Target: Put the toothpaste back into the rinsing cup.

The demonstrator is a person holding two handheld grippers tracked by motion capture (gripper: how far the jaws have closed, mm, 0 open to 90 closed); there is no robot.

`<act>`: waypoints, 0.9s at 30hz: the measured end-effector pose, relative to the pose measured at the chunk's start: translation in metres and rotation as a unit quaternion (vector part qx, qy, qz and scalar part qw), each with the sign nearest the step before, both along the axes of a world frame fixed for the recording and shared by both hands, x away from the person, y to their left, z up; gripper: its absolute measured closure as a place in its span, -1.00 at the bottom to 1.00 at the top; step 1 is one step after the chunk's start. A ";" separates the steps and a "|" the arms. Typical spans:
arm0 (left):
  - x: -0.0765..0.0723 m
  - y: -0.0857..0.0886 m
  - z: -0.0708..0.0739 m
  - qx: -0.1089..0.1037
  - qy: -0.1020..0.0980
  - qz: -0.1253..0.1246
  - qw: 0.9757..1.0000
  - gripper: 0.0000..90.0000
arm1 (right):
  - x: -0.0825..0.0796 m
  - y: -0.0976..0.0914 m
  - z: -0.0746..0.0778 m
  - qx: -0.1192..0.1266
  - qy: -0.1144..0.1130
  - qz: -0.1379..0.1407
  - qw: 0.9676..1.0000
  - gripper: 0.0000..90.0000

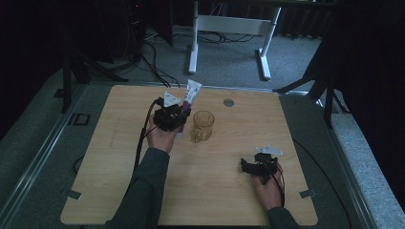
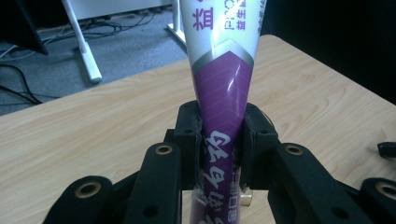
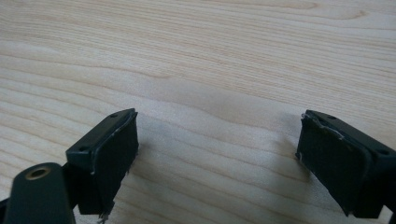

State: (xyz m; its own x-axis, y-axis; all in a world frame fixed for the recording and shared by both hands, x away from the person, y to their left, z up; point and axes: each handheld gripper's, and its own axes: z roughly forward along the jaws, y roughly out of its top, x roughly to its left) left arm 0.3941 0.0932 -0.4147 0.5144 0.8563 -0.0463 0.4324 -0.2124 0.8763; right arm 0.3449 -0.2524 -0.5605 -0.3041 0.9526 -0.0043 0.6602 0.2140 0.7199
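The left gripper (image 2: 220,135) has its fingers (image 2: 186,135) clamped on a purple-and-white tube (image 2: 223,84), held up just beside an amber glass mug (image 1: 202,125) at the bench (image 1: 119,143) centre. The right gripper (image 3: 217,154) rests near the right edge, fingers (image 3: 109,158) spread wide over bare wood (nothing between them). The tube's printed lettering reads clearly in the left gripper view.

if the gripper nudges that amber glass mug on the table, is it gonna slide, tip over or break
The amber glass mug stands upright on smooth wood, so a low nudge would probably slide it. It looks taller than wide, so a push near the rim might tip it. Being glass, it could crack if it falls. The left hand-held gripper holds a toothpaste tube beside it.
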 end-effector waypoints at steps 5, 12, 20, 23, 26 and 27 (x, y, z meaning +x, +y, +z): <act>0.001 -0.003 -0.001 -0.001 -0.007 0.001 1.000 0.60 | 0.000 0.000 0.000 0.000 0.000 0.000 1.000 -0.73; 0.003 -0.006 0.001 0.000 -0.009 -0.001 1.000 0.60 | 0.000 0.000 0.000 -0.001 0.000 0.000 1.000 -0.73; 0.007 -0.008 0.006 -0.002 -0.014 0.001 1.000 0.60 | 0.000 0.000 0.000 0.000 0.000 0.000 1.000 -0.73; 0.007 -0.009 0.008 -0.004 -0.017 0.000 1.000 0.60 | 0.000 0.000 0.000 0.000 0.000 0.000 1.000 -0.73; 0.008 -0.011 0.009 -0.009 -0.018 0.000 1.000 0.60 | 0.000 0.000 0.000 0.001 0.000 0.000 1.000 -0.73; 0.008 -0.012 0.010 -0.010 -0.017 0.000 1.000 0.60 | 0.000 0.000 0.000 0.000 0.000 0.000 1.000 -0.73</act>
State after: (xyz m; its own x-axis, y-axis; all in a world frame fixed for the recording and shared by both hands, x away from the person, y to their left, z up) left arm 0.4024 0.0816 -0.4050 0.5163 0.8552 -0.0457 0.4016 -0.1946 0.8949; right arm 0.3448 -0.2524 -0.5605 -0.3041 0.9526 -0.0043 0.6606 0.2141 0.7196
